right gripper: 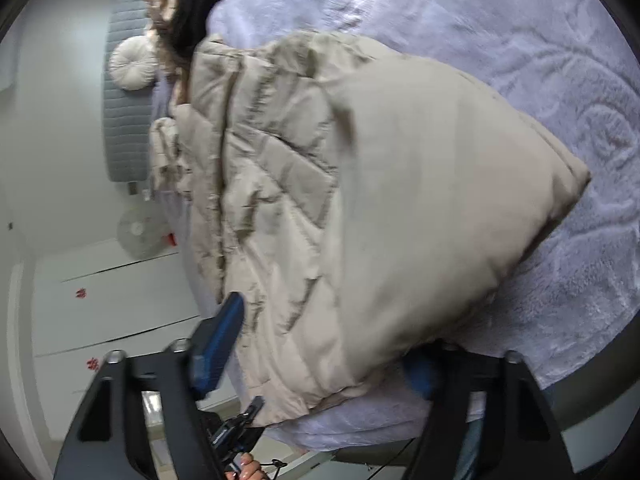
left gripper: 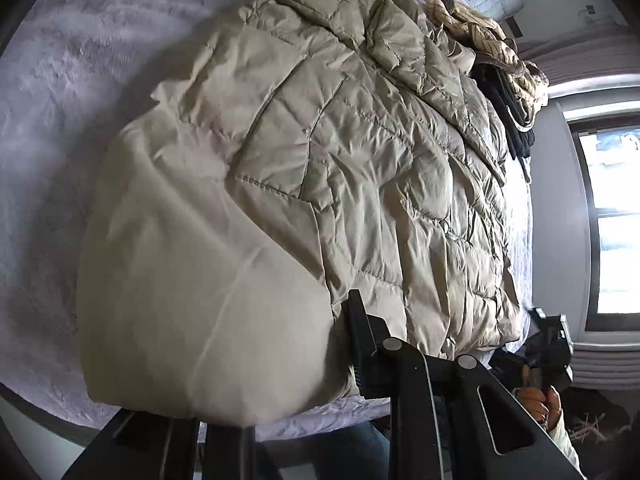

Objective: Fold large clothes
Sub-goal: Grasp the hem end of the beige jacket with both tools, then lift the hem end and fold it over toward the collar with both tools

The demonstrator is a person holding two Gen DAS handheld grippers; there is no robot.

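Observation:
A beige quilted puffer jacket [left gripper: 320,168] lies on the lilac bedspread [left gripper: 60,120], with its smooth lining side folded over at the near end [left gripper: 192,280]. My left gripper [left gripper: 272,360] is shut on that near edge; one black finger [left gripper: 360,340] shows and the other is hidden under the fabric. In the right wrist view the jacket [right gripper: 360,200] fills the gap of my right gripper [right gripper: 324,344]. Its blue-padded fingers [right gripper: 220,340] press against the jacket's near corner from both sides, and the far pad is mostly covered by cloth.
A pile of striped and black clothes [left gripper: 500,52] sits at the far end of the bed beyond the jacket. A bright window [left gripper: 612,220] is to the right. A grey headboard [right gripper: 124,112], a round cushion [right gripper: 130,64] and white cabinet fronts [right gripper: 112,300] stand beside the bed.

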